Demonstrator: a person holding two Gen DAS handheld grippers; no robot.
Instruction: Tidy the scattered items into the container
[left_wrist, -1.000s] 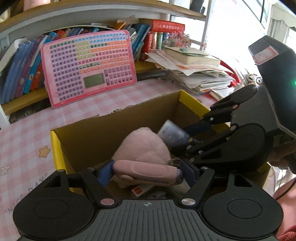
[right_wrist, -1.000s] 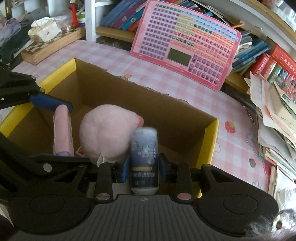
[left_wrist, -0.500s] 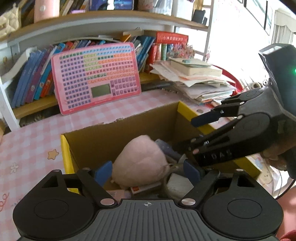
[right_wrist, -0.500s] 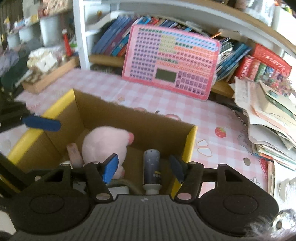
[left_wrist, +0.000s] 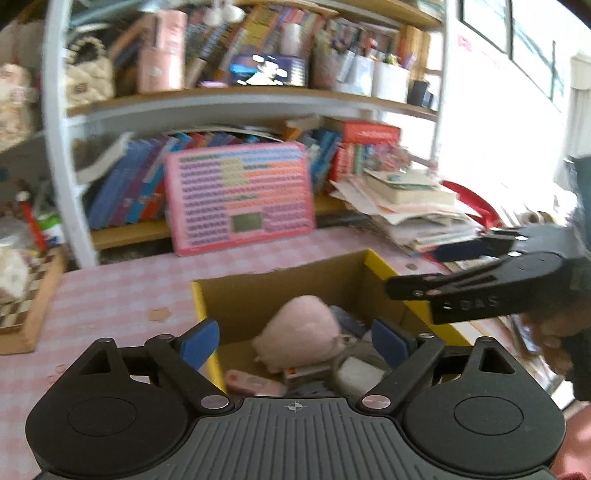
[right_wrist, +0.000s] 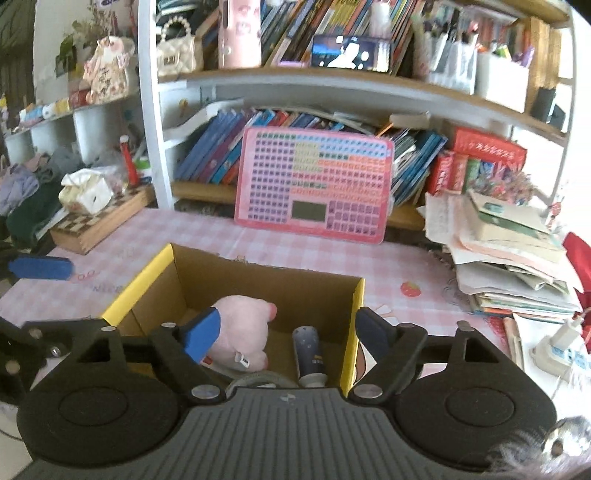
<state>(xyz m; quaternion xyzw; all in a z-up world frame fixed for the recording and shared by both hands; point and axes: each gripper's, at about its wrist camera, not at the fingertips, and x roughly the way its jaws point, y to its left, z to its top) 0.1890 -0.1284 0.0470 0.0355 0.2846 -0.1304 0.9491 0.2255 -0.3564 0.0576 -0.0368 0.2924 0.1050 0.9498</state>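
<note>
Cardboard box (right_wrist: 266, 291) is positioned on the pink checked table (right_wrist: 207, 243); a pink plush toy (right_wrist: 240, 332) and a dark tube (right_wrist: 308, 354) are contained inside. Both the left tool (left_wrist: 295, 336) and right tool (right_wrist: 284, 332) have just been opening, are spread wide, and nothing is gripped between the jaws.

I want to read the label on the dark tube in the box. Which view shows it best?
The right wrist view: the tube lies sharp and unobstructed along the box's right wall. In the blurred left wrist view only a dark sliver shows behind the pink plush.
</note>
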